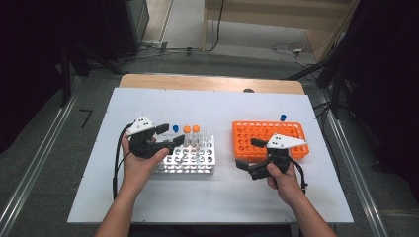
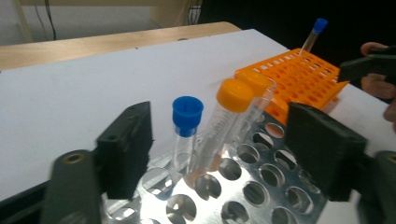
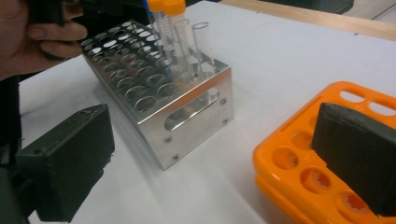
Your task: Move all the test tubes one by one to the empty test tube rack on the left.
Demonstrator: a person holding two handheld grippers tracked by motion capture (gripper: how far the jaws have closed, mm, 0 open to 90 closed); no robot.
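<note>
High view looks down from above the table (image 1: 217,192). Both gripper views sit low and close, sharing the metal rack (image 2: 243,186) and orange rack (image 3: 299,163).

A blue-capped tube (image 2: 187,130) is standing between the black jaws of the left gripper (image 2: 219,154), with two orange-capped tubes (image 2: 233,116) just beyond it in the shiny silver rack (image 2: 261,186). Near the right gripper (image 3: 210,163) an orange rack (image 3: 299,168) is sitting on the white table (image 1: 222,192), possibly pale grey.

Metal rack (image 2: 261,186) cut off at bottom edge; orange rack (image 3: 299,163) cropped right.
</note>
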